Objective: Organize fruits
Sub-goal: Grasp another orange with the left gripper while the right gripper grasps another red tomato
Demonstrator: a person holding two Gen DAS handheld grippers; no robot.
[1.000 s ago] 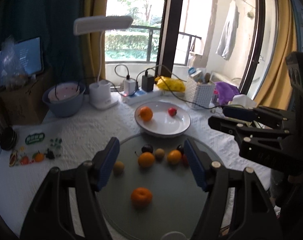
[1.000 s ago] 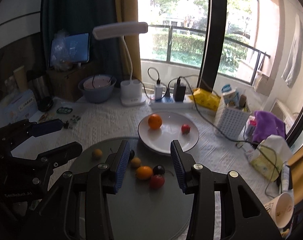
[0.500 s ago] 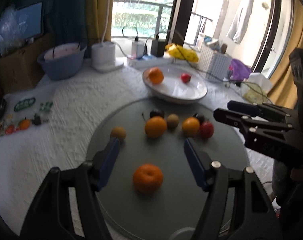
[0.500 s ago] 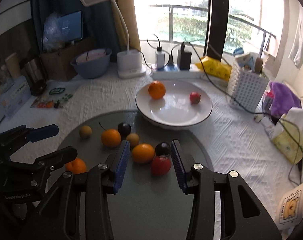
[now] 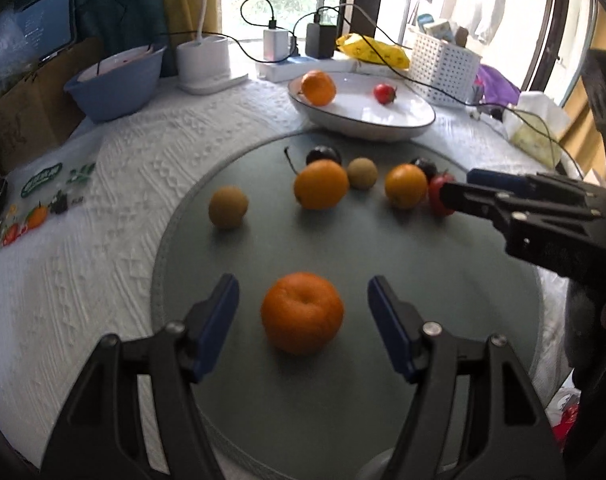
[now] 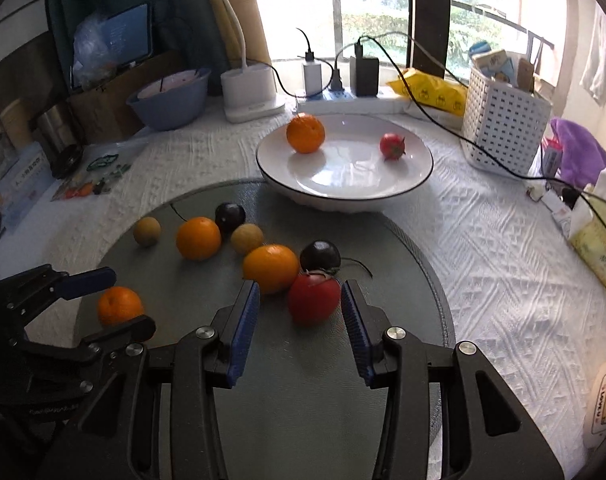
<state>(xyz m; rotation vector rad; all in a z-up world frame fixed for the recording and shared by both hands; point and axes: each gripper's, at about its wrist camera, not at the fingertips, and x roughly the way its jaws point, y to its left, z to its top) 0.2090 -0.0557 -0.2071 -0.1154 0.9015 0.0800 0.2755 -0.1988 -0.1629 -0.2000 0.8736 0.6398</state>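
The left tool [image 5: 303, 308] is standing open around a near orange [image 5: 302, 312] on the grey round mat [image 5: 443, 300], its blue pads clear of the fruit on both sides. The right tool [image 6: 300, 308] is likewise standing open, flanking a red tomato [image 6: 314, 297] without touching it; in the left wrist view its fingers are hiding part of that tomato. Farther off, two oranges, two tan fruits and two dark plums are lying on the mat, one plum [image 5: 424, 166] partly hidden behind an orange. The white bowl [image 6: 403, 184] at the far edge is holding an orange [image 6: 305, 133] and a small tomato [image 6: 392, 146]. Writing on the sticker sheet [image 5: 35, 200] at the worktop's left is showing too blurred to read.
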